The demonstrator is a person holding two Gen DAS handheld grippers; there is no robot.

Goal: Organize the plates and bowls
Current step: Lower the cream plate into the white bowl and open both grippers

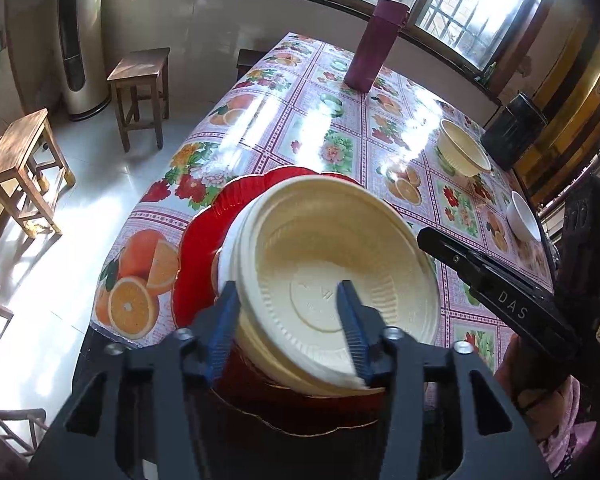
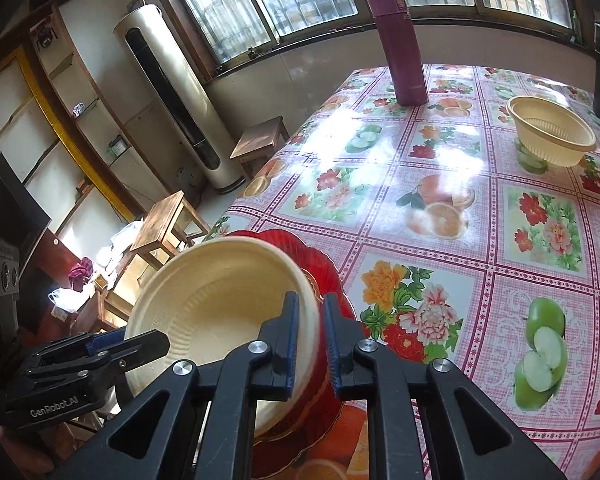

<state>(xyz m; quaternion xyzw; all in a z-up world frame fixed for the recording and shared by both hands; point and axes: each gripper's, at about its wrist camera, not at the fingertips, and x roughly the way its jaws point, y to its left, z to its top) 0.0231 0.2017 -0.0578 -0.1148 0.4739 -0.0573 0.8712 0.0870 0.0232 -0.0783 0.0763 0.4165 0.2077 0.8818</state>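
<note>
A cream ribbed bowl (image 1: 340, 256) (image 2: 220, 300) lies tilted on a red scalloped plate (image 1: 204, 248) (image 2: 328, 276) at the near corner of the table; more rims show layered under it. My left gripper (image 1: 288, 320) is open and straddles the bowl's near rim, one finger outside and one inside, with the pads clear of it. In the right wrist view my right gripper (image 2: 312, 332) is shut on the bowl's right rim. A second cream bowl (image 1: 460, 152) (image 2: 552, 136) and a white bowl (image 1: 524, 216) stand far right.
A purple flask (image 1: 374, 48) (image 2: 404, 48) stands at the far end of the flowered tablecloth (image 1: 308, 128) (image 2: 440, 168). A black box (image 1: 516, 132) sits behind the far bowl. Wooden stools (image 1: 24, 168) (image 2: 164, 228) stand on the floor left of the table edge.
</note>
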